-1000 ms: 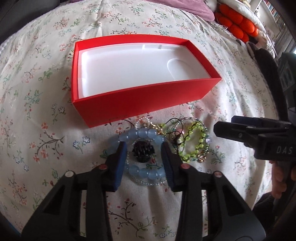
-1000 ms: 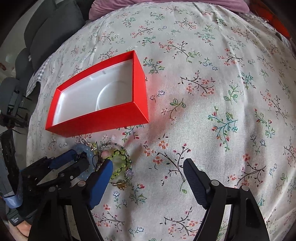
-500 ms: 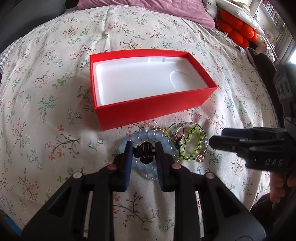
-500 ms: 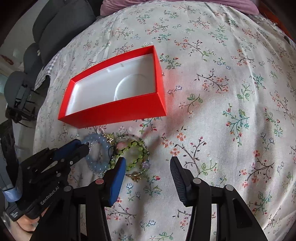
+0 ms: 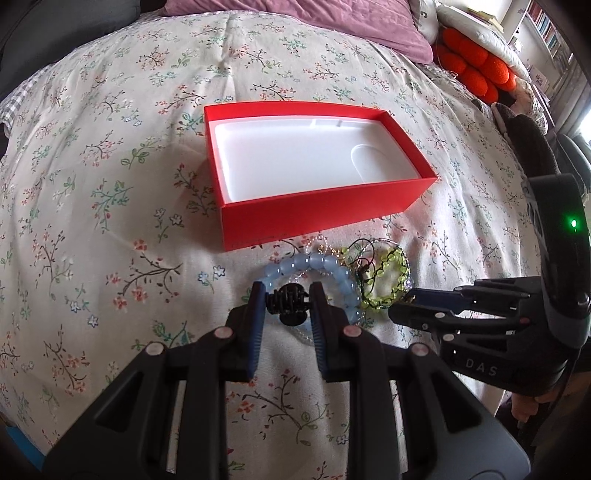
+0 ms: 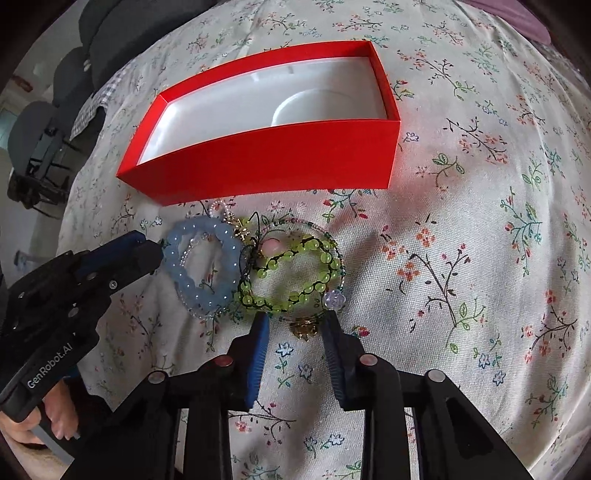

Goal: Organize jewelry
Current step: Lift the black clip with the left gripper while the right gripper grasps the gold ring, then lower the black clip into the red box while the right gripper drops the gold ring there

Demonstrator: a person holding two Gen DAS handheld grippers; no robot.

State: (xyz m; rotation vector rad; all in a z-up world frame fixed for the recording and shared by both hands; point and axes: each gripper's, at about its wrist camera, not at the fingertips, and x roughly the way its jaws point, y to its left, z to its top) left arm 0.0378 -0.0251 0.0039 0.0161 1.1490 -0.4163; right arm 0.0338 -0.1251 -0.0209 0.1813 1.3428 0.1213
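Note:
An open red box (image 5: 317, 214) with a white empty inside lies on the flowered bedspread; it also shows in the right wrist view (image 6: 266, 155). In front of it lies a pile of bracelets: a pale blue bead bracelet (image 5: 314, 266) (image 6: 199, 258), a yellow-green bead bracelet (image 5: 391, 280) (image 6: 291, 273) and thin clear-bead strands. My left gripper (image 5: 288, 301) is shut on a small black hair claw clip (image 5: 288, 301), just above the blue bracelet. My right gripper (image 6: 295, 325) is partly open, its fingers either side of a small gold charm (image 6: 304, 328) at the green bracelet's near edge.
The bedspread (image 6: 480, 221) stretches wide to the right of the pile. A purple pillow (image 5: 295, 18) and an orange cushion (image 5: 476, 66) lie at the far side. Dark chairs (image 6: 40, 140) stand beyond the bed's left edge.
My left gripper has closed on the black clip and lifted back a little. My right gripper has narrowed and moved left and forward to the green bracelet.

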